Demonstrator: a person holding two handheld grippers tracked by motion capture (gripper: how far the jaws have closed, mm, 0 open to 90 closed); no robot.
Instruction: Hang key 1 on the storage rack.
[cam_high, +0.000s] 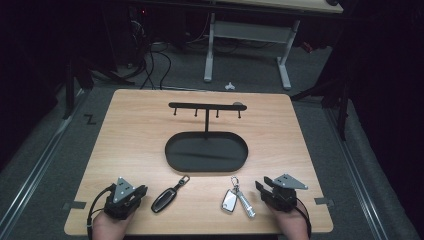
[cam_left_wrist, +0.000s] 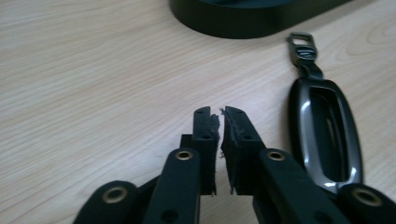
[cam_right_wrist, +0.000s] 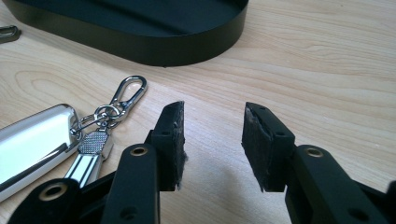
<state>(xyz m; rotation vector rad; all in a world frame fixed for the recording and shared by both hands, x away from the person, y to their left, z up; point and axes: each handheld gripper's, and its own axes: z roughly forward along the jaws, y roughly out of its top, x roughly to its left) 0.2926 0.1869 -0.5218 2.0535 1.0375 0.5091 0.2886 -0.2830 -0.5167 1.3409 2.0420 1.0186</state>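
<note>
Just in front of the black oval metal tray with its hook rack, I've parked both grippers: left gripper pinched empty beside the dark key fob, right gripper spread by the silver keychain bunch, ready for hanging.

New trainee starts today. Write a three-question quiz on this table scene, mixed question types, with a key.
1. True or false: the left gripper holds the black key fob.
2. Which gripper has its fingers spread apart? A) left B) right
3. Fill in: the silver keychain lies on the table, in front of the black oval ____ of the key rack.

Key: 1 false; 2 B; 3 tray
</note>
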